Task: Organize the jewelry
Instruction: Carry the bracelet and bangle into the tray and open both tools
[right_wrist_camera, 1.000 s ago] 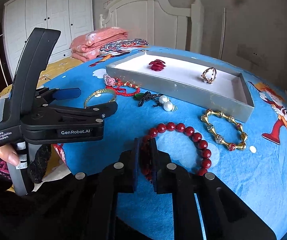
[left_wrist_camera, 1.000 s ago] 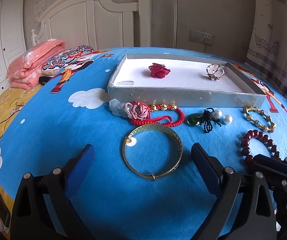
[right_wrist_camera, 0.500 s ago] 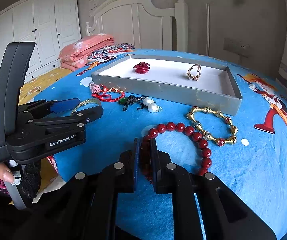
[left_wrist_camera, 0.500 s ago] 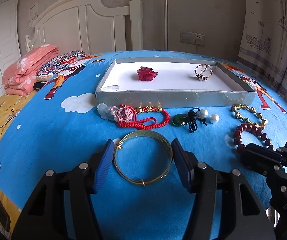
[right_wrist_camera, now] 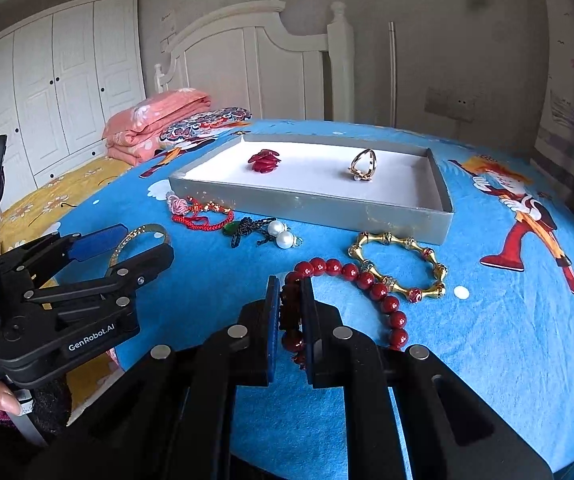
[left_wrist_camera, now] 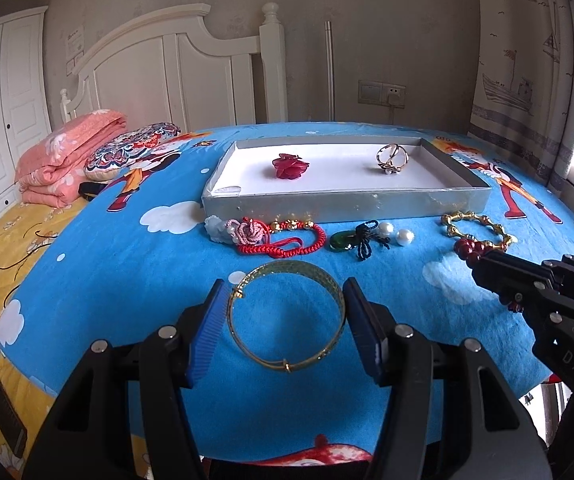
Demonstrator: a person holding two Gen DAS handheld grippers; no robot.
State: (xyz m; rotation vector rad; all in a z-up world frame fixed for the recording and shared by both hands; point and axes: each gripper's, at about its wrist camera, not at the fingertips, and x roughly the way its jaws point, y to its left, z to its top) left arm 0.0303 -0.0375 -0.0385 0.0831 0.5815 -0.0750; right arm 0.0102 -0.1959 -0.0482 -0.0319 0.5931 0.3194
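My left gripper (left_wrist_camera: 285,322) has closed onto the sides of a gold bangle (left_wrist_camera: 286,347) on the blue bedspread; its blue pads touch the rim. My right gripper (right_wrist_camera: 290,320) is shut on a dark red bead bracelet (right_wrist_camera: 371,286), seen at the right in the left wrist view (left_wrist_camera: 469,250). A grey tray (left_wrist_camera: 347,202) with a white floor holds a red flower piece (left_wrist_camera: 290,165) and a gold ring (left_wrist_camera: 392,157). Before the tray lie a red cord bracelet (left_wrist_camera: 283,238), a green pendant with pearls (left_wrist_camera: 367,236) and a gold link bracelet (left_wrist_camera: 475,230).
Folded pink blanket (left_wrist_camera: 67,156) and patterned pillow (left_wrist_camera: 131,150) lie at the back left by the white headboard (left_wrist_camera: 175,76). The bedspread's edge drops off at the near side and left onto a yellow sheet (left_wrist_camera: 3,232). Curtain (left_wrist_camera: 527,60) hangs at right.
My left gripper has moved forward around the gold bangle and narrowed until its pads meet the rim. My right gripper has stayed shut on the red beads and lifted them slightly.
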